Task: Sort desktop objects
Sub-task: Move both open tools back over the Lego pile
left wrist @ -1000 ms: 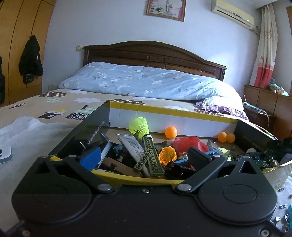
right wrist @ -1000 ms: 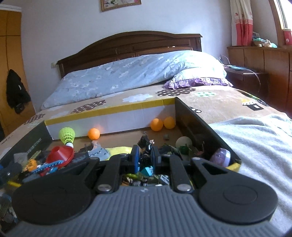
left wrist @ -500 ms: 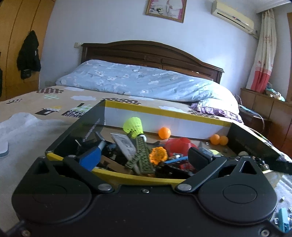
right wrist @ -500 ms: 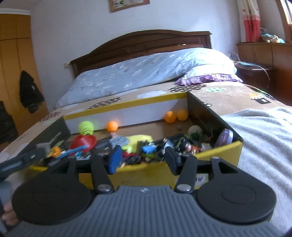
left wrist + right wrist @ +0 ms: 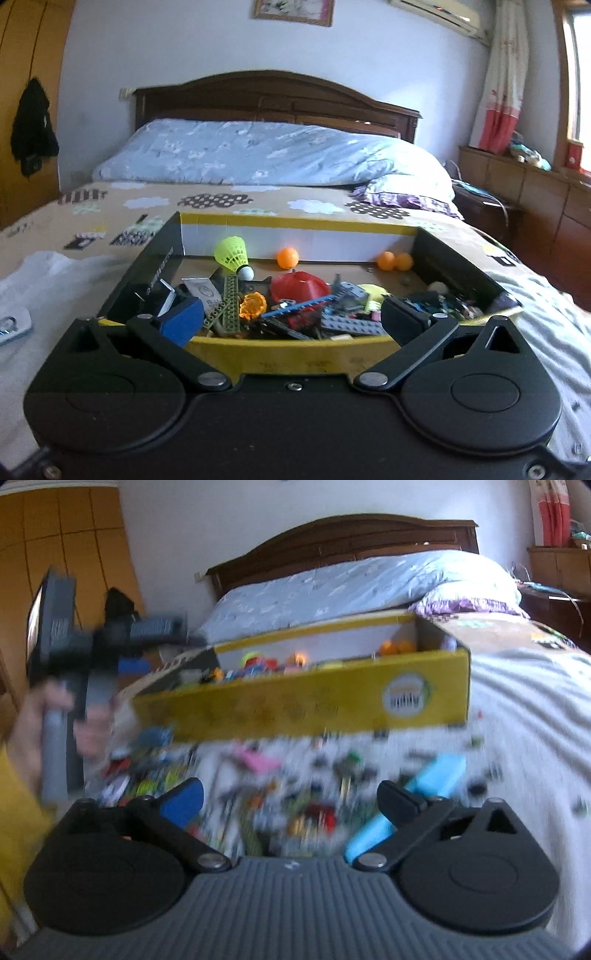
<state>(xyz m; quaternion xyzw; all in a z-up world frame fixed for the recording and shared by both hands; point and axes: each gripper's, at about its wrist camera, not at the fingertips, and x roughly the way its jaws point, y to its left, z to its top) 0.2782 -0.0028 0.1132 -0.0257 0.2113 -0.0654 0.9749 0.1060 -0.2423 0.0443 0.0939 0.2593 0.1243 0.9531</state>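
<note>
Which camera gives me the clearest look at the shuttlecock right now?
The left wrist view: the shuttlecock is sharp and unobstructed near the box's back wall. In the right wrist view it is only a blurred yellow-green smear behind the near wall.

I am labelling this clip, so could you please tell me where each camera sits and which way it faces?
Left wrist: on the left gripper, open, close behind the yellow box, facing the headboard; only its fingers show.
Right wrist: on the right gripper, open, further back and blurred, over scattered small parts on the white cloth; the left hand shows.
Shared: the box, orange balls, bed.
</note>
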